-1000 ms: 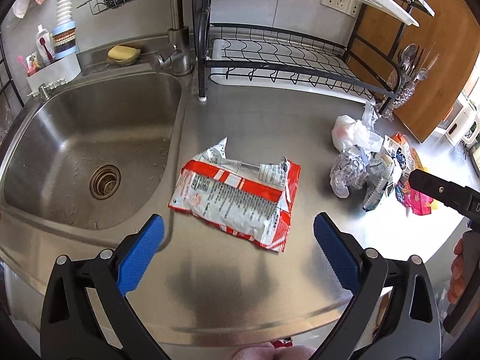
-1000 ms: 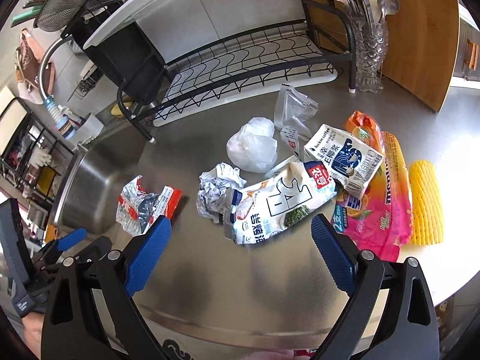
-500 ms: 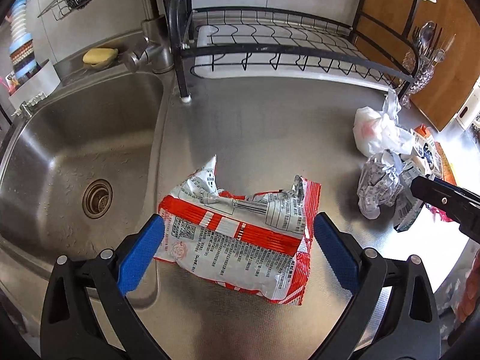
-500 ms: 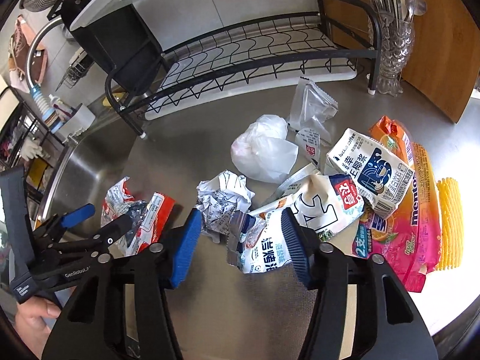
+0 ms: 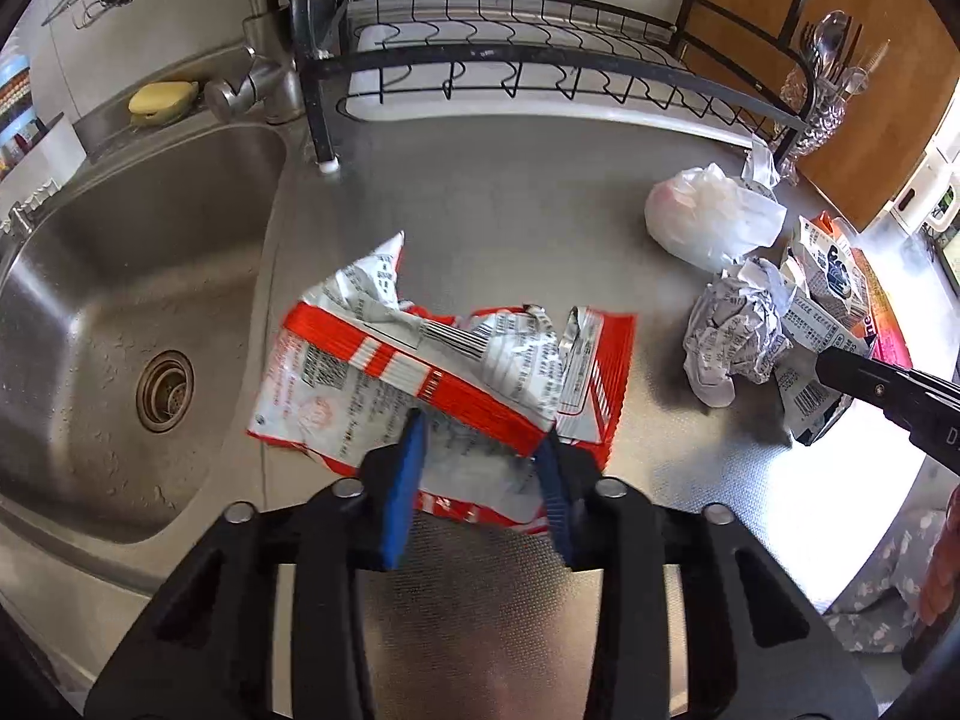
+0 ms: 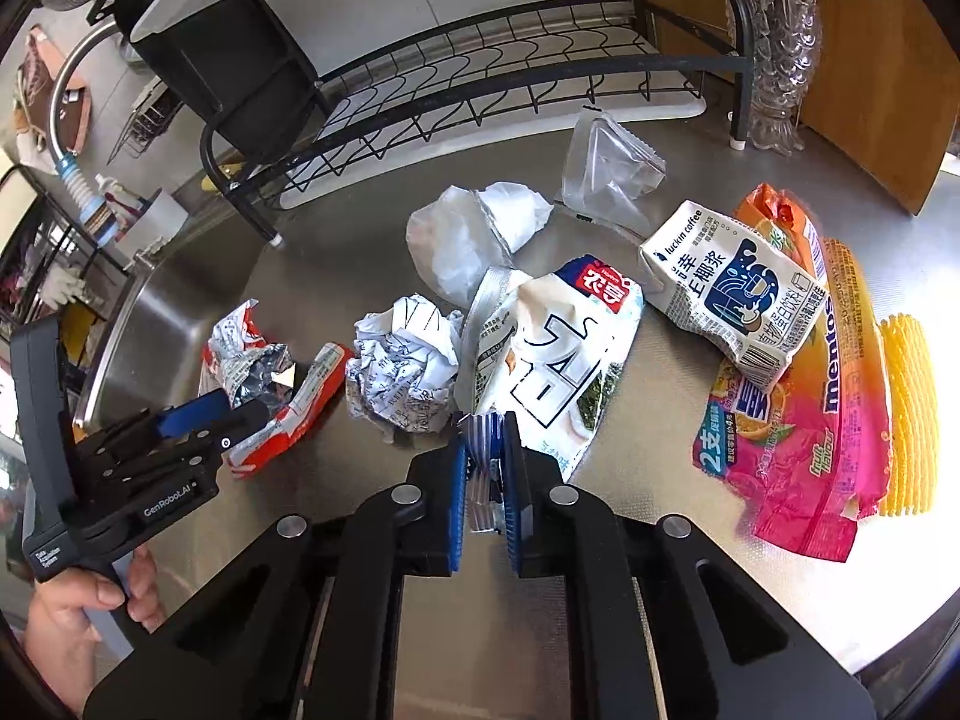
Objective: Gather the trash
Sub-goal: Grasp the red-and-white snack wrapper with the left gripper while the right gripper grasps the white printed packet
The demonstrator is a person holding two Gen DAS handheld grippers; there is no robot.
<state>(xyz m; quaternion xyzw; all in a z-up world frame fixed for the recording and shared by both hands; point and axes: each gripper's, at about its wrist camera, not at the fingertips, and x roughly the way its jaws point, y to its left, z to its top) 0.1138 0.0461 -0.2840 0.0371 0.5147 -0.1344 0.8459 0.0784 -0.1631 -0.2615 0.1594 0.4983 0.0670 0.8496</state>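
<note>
A red and white snack wrapper lies crumpled on the steel counter beside the sink. My left gripper is closing on its near edge, which bunches up between the blue pads. From the right wrist the same wrapper shows in that gripper. A white snack bag lies in the trash pile. My right gripper is closing too, its pads pinching the bag's crimped silver end. One black finger of the right gripper pokes in at the edge of the left wrist view.
Around the bag lie a crumpled paper ball, a white plastic bag, a clear bag, a drink carton, a pink candy wrapper and a yellow ridged piece. Sink left, dish rack behind.
Both grippers came down towards the counter and their jaws went from wide open to nearly together: the left around the wrapper's near edge, the right onto the white bag's end.
</note>
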